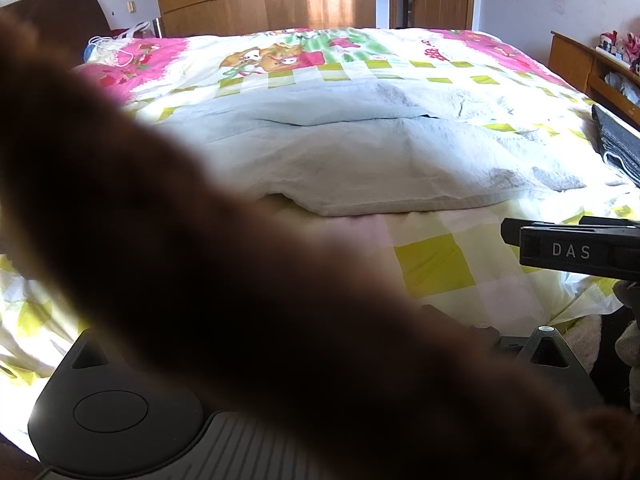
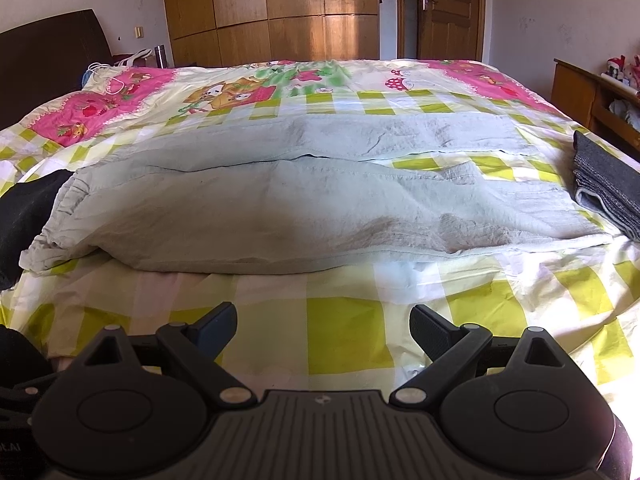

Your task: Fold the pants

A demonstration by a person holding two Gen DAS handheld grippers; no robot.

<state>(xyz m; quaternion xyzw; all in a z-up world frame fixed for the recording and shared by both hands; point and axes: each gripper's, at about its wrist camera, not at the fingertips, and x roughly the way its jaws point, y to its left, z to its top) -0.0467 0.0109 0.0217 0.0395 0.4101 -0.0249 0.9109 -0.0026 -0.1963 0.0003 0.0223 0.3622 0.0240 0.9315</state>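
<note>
Pale grey-green pants lie flat across the bed, waistband at the left, legs running right; they also show in the left wrist view. My right gripper is open and empty, hovering over the bedsheet just in front of the pants' near edge. In the left wrist view a blurred brown shape close to the lens hides the left gripper's fingers, so I cannot tell their state. The right gripper's black side marked DAS shows at that view's right.
The bed has a checked yellow-green and pink cartoon sheet. A folded dark grey garment lies at the right edge. A dark cloth lies left of the waistband. Wooden wardrobe, door and shelf stand behind.
</note>
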